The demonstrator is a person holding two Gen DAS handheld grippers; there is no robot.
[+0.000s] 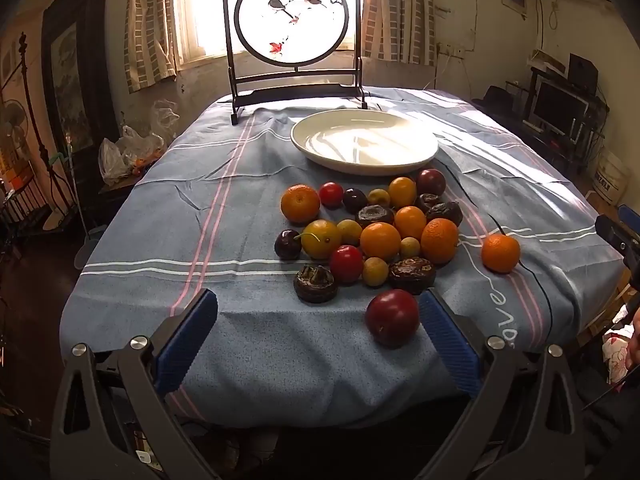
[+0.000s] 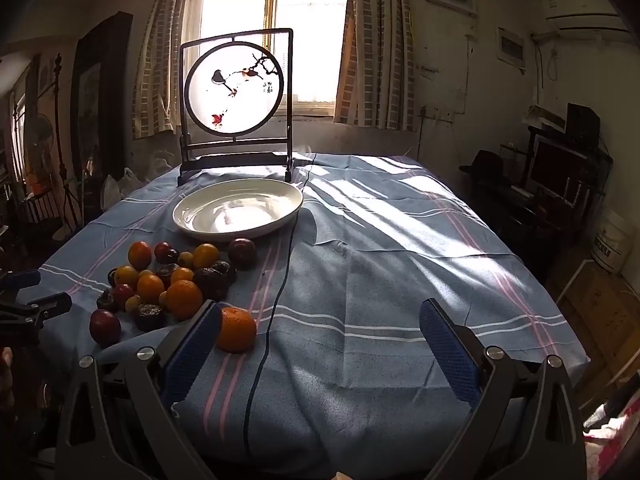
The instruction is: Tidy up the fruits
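Across the table (image 1: 248, 208), draped in a blue striped cloth whose near edge drops out of sight below both cameras, a white plate (image 1: 364, 142) lies empty before a framed bird screen (image 1: 291, 20) cut off at the top in the left view. Just beside the plate's near rim sits the fruit pile (image 1: 372, 232), its lower pieces partly hidden by upper ones and the dark lumpy ones hard to identify; a red plum (image 1: 393, 318) and a lone orange (image 1: 500, 253) lie apart. Left gripper (image 1: 318, 316) and right gripper (image 2: 320, 324) both hover with jaws spread wide, pinching nothing.
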